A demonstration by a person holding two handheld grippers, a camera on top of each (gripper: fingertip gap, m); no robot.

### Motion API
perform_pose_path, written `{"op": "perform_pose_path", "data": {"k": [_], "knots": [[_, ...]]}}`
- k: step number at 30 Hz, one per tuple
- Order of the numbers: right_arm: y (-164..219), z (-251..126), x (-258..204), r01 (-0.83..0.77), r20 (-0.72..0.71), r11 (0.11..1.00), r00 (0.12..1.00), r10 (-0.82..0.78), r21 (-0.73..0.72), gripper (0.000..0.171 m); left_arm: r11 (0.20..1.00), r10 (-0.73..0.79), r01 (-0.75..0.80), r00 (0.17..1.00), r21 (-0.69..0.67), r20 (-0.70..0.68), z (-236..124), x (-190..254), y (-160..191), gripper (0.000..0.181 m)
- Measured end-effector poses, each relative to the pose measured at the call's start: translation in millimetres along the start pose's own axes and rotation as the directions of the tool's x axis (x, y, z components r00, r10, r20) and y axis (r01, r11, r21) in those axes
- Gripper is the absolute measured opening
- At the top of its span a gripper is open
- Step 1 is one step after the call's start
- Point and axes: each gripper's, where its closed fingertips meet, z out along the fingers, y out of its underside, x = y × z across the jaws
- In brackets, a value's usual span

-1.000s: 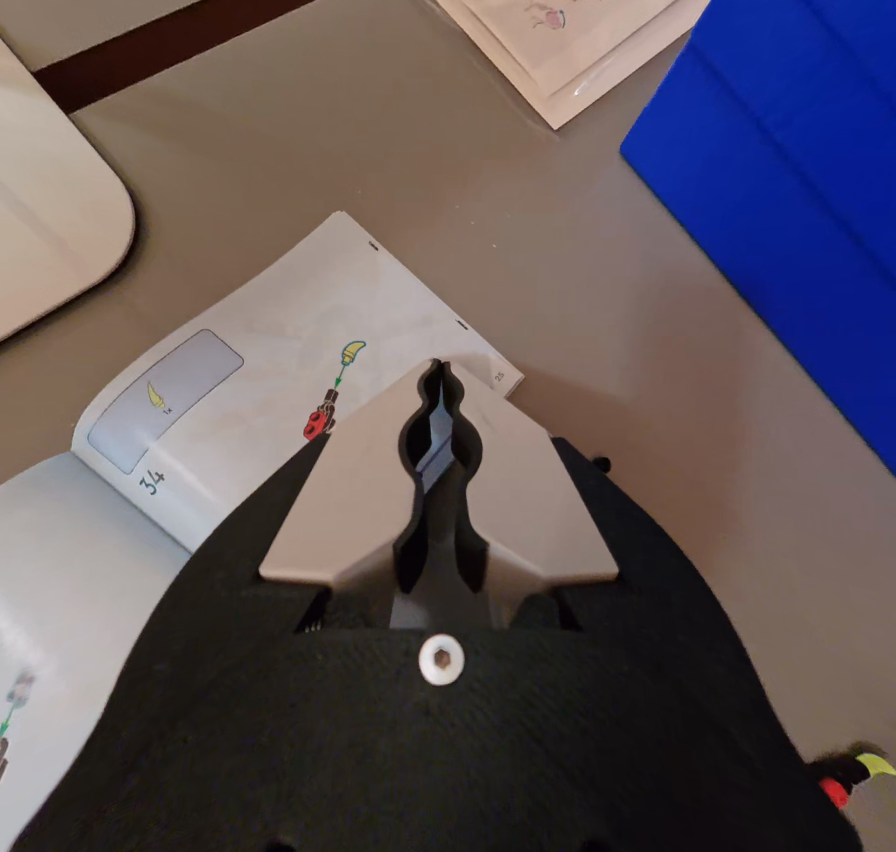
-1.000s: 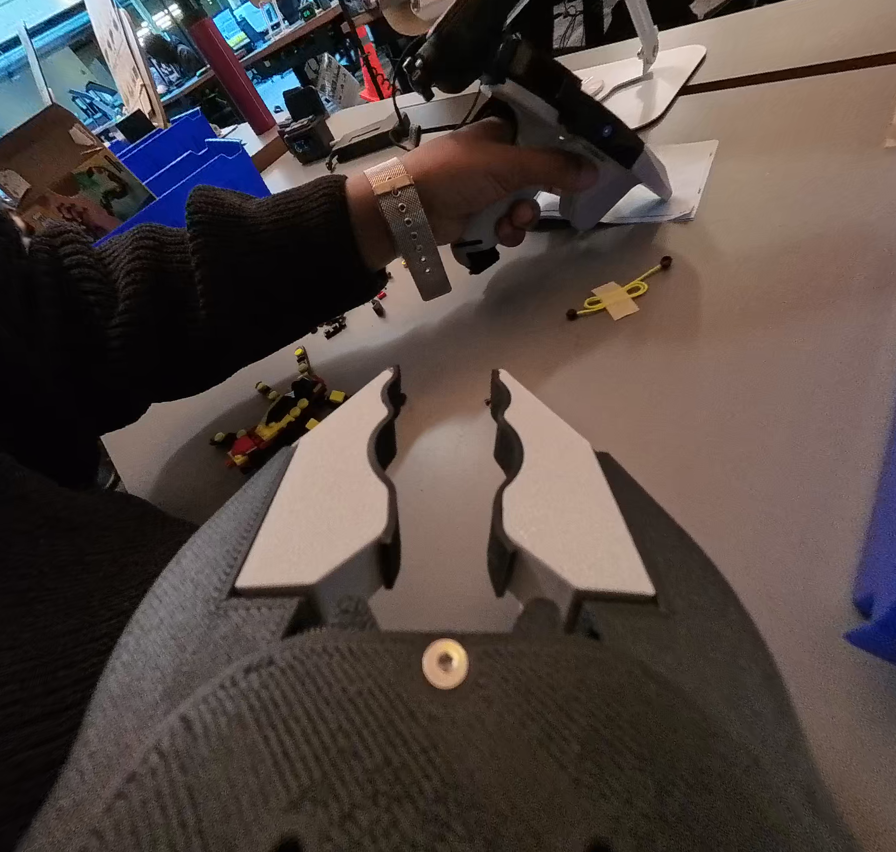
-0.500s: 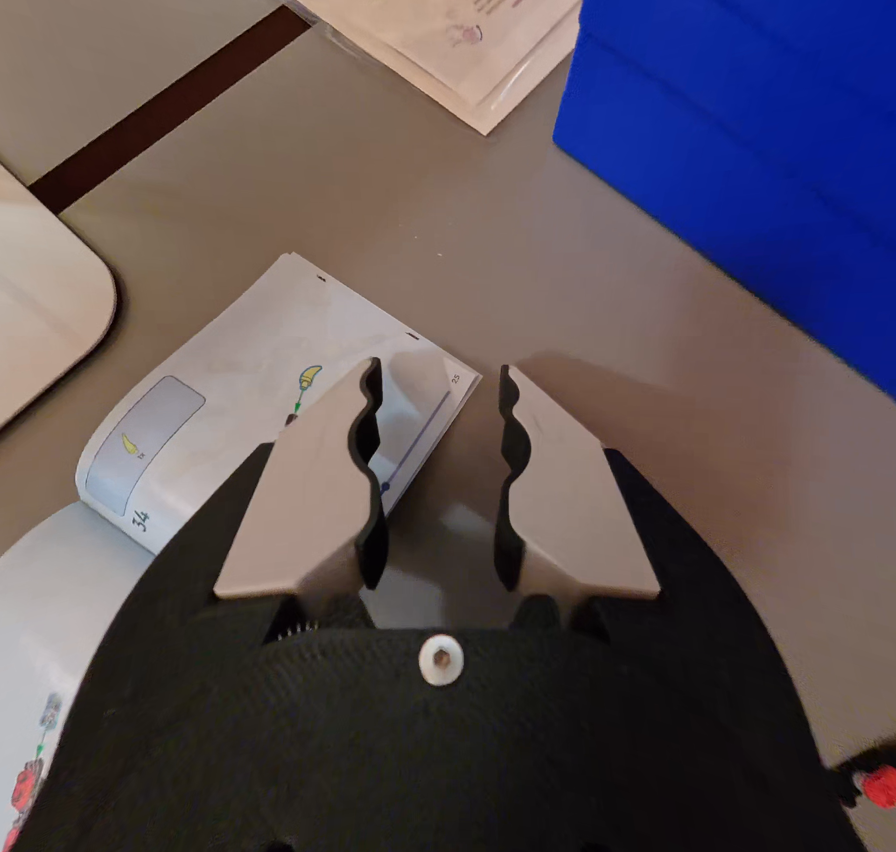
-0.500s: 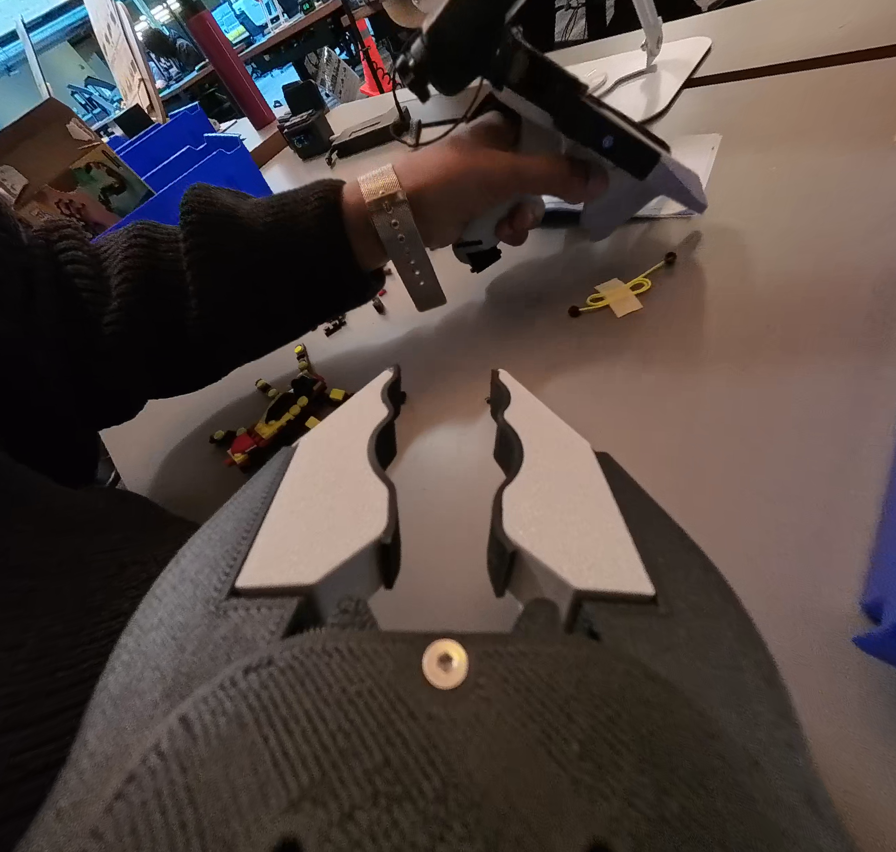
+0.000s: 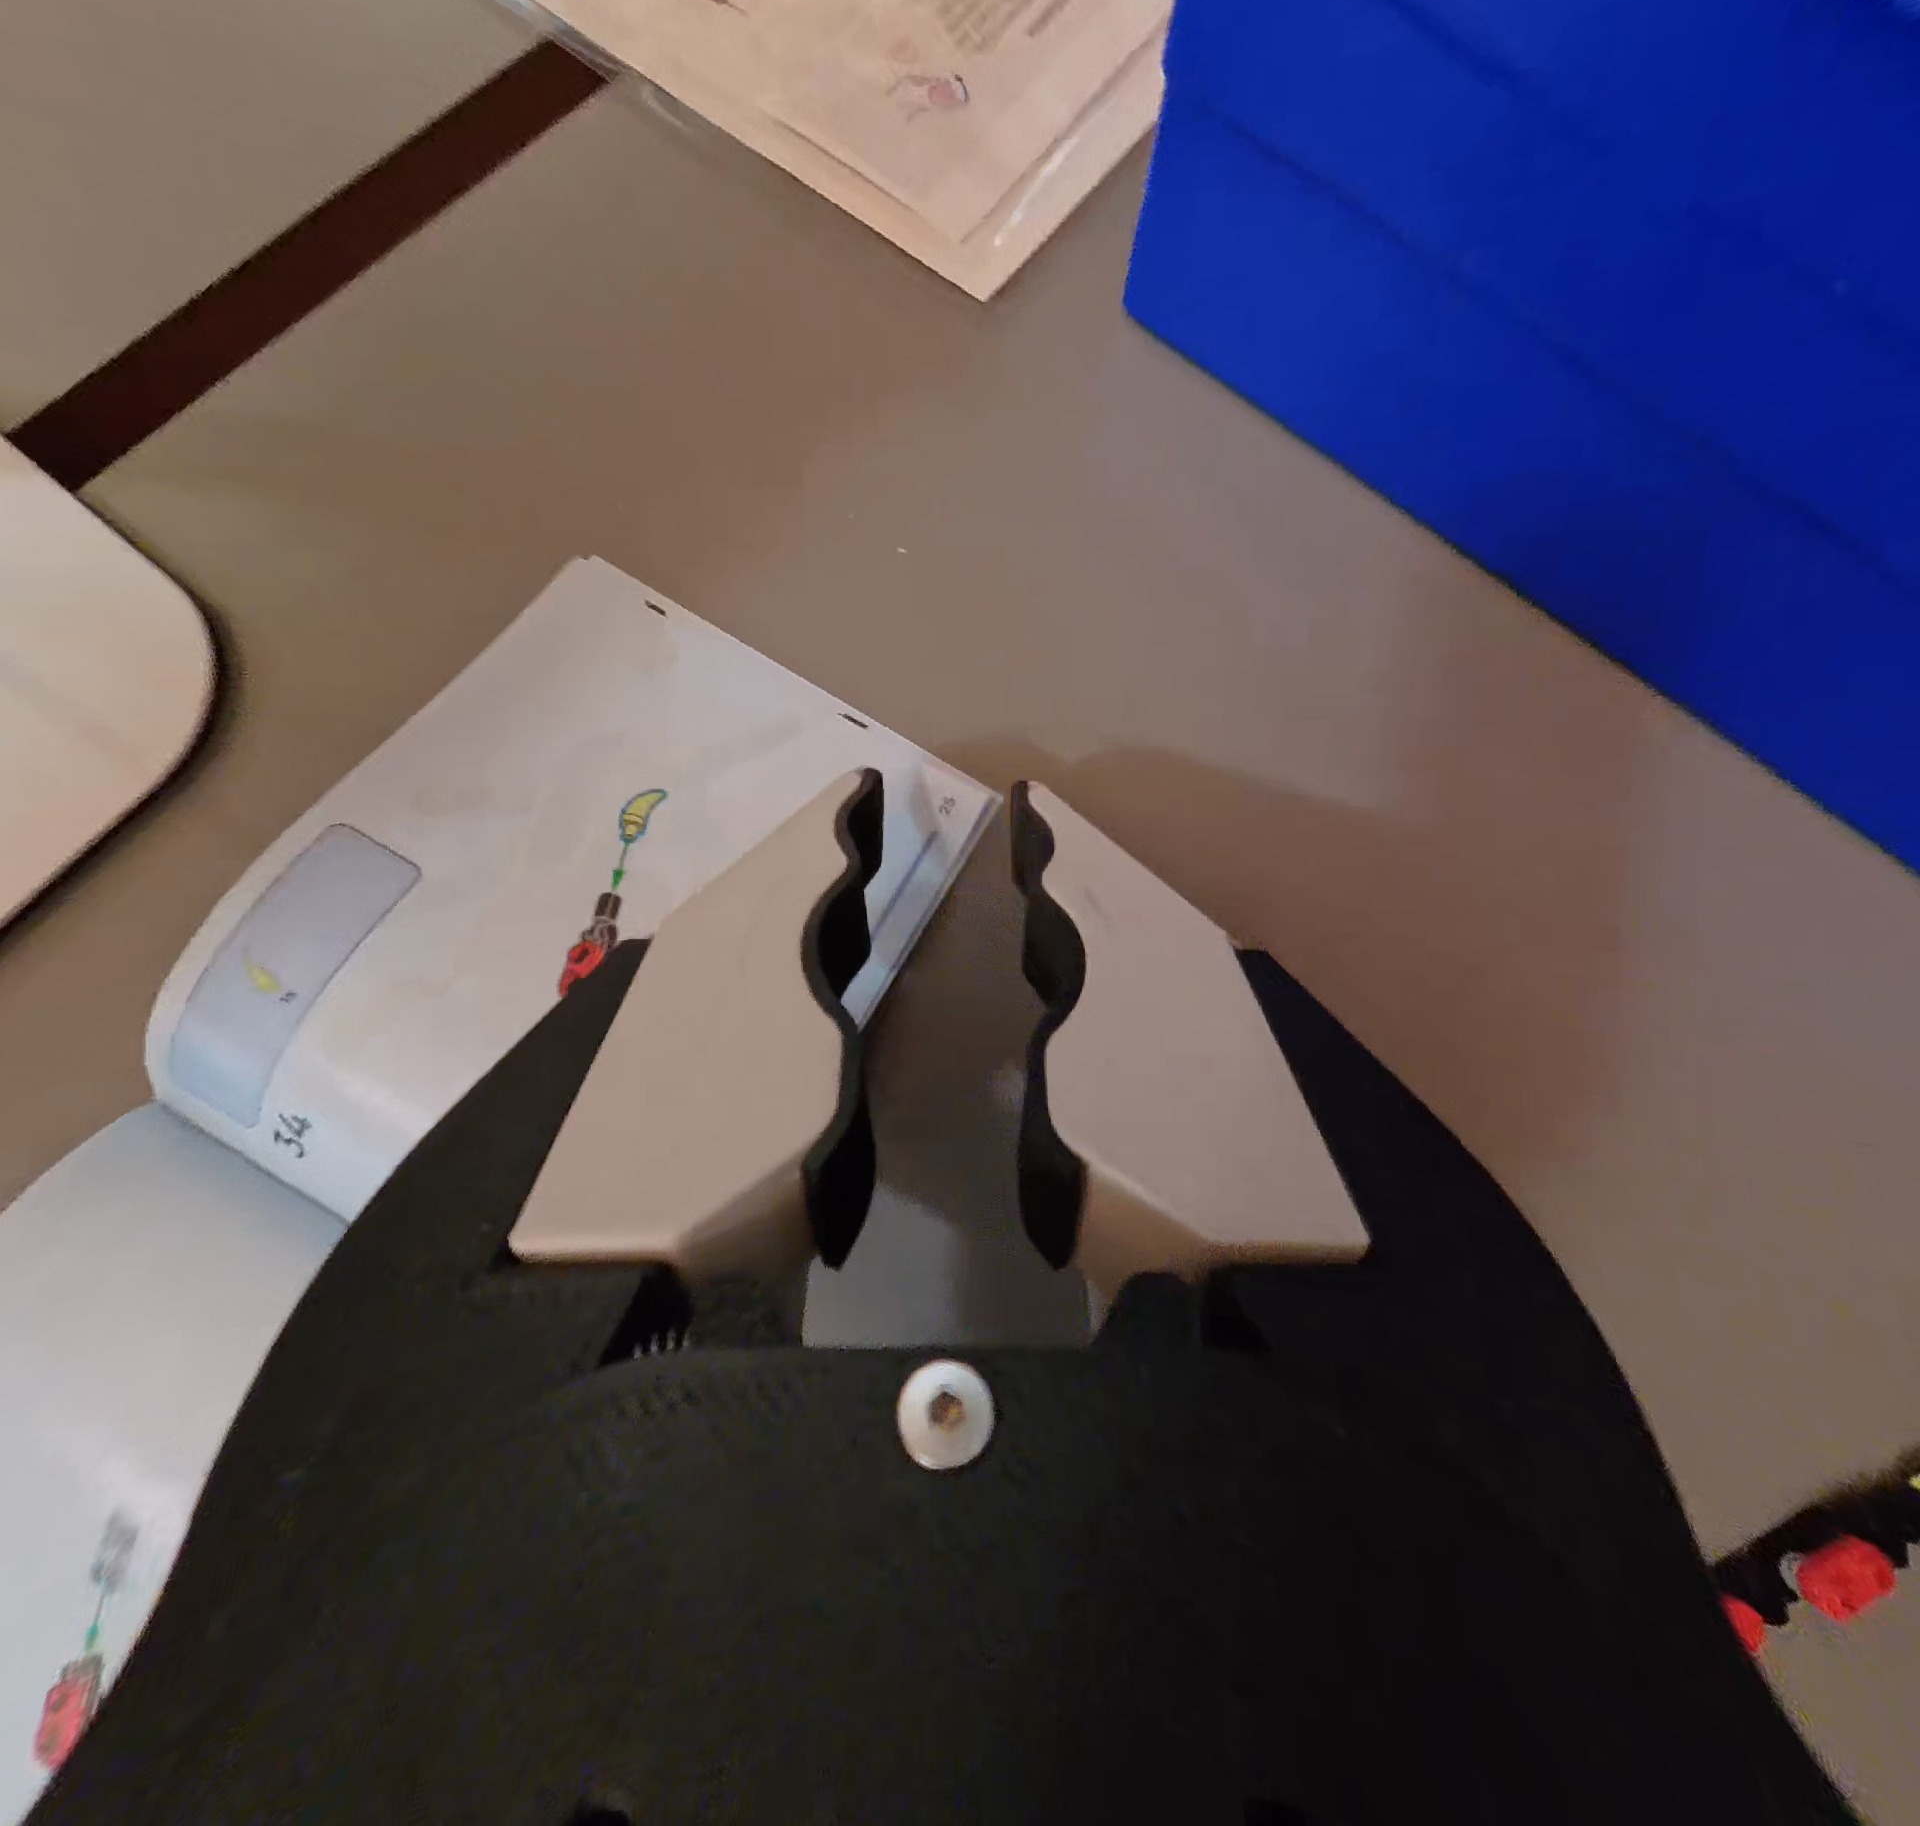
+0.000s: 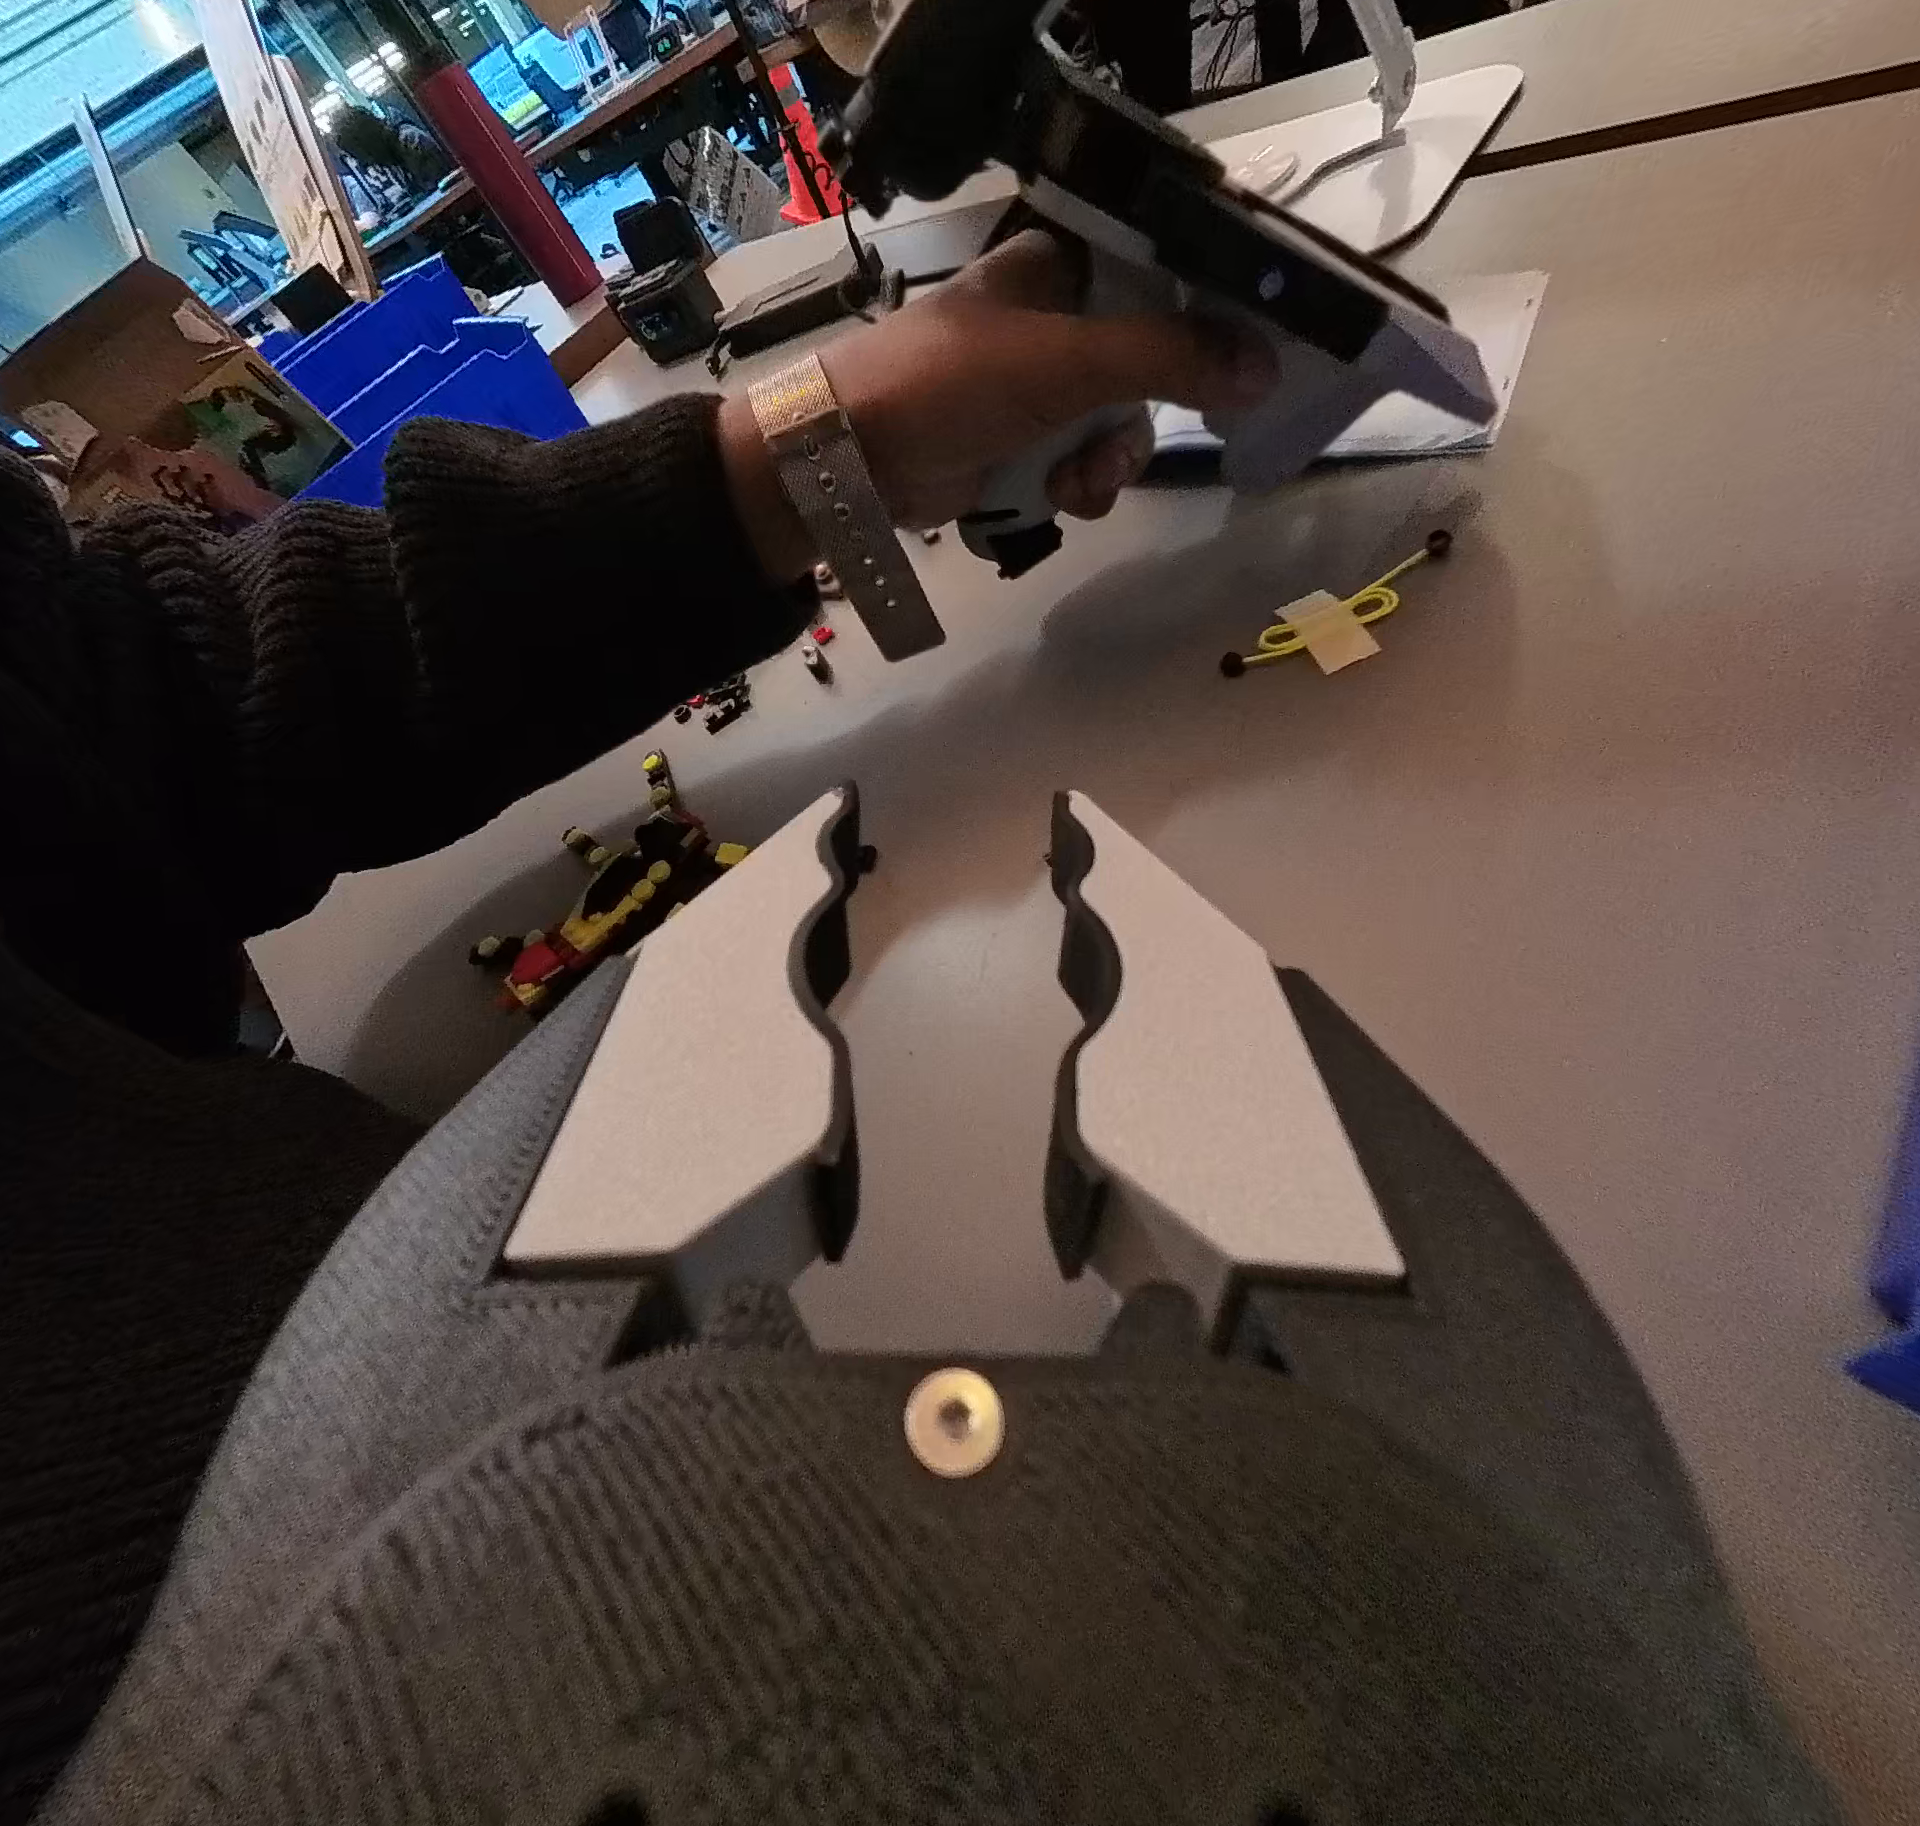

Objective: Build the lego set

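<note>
My left gripper [image 5: 945, 800] is open and empty, its jaws a narrow gap apart, just above the right corner of the open instruction booklet [image 5: 520, 841]. It also shows in the right wrist view [image 6: 1455, 394], held in a hand over the booklet [image 6: 1507, 342]. My right gripper [image 6: 956, 820] is open and empty, low over bare table. A partly built black, yellow and red lego model [image 6: 623, 893] lies just left of it, and its red and black end shows in the left wrist view [image 5: 1839, 1568]. Small loose pieces [image 6: 727, 706] lie beyond the model.
A blue bin [image 5: 1558, 322] stands to the right of the booklet. Sleeved paper sheets [image 5: 883, 41] lie behind it. A white stand base [image 5: 83, 685] is at the left. A yellow elastic cord with tape [image 6: 1330, 623] lies on the table. More blue bins [image 6: 436, 353] are far left. Across from one pair of fingers to the other is roughly 25 centimetres.
My left gripper was shut at the booklet's corner, opened wide, and now stands a little narrower. It swung toward the blue bin. The right gripper has stayed put.
</note>
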Motion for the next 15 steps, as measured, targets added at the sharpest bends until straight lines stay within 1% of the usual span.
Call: {"op": "perform_pose_path", "data": {"k": [5, 8, 9, 15], "knots": [[0.4, -0.2, 1.3, -0.004, -0.003, 1.0, 1.0, 0.004, -0.002, 0.035, 1.0, 0.01, -0.009, 1.0, -0.019, 0.014, 6.8, 1.9, 4.0, 0.02], [0.3, -0.3, 1.9, -0.013, -0.001, 1.0, 1.0, 0.013, 0.0, 0.035, 1.0, 0.005, -0.004, 0.999, -0.017, 0.045, 6.7, -3.1, 3.2, 0.003], [0.3, -0.2, 2.1, -0.015, -0.001, 1.0, 1.0, 0.015, 0.0, 0.035, 1.0, 0.004, -0.003, 0.999, -0.015, 0.048, 5.9, -4.2, 2.6, 0.0], [0.3, 0.0, 2.0, -0.021, 0.003, 1.0, 1.0, 0.021, 0.001, 0.035, 1.0, -0.012, 0.012, 0.998, 0.004, 0.065, -1.0, -12.4, -1.7, 0.0]]}}
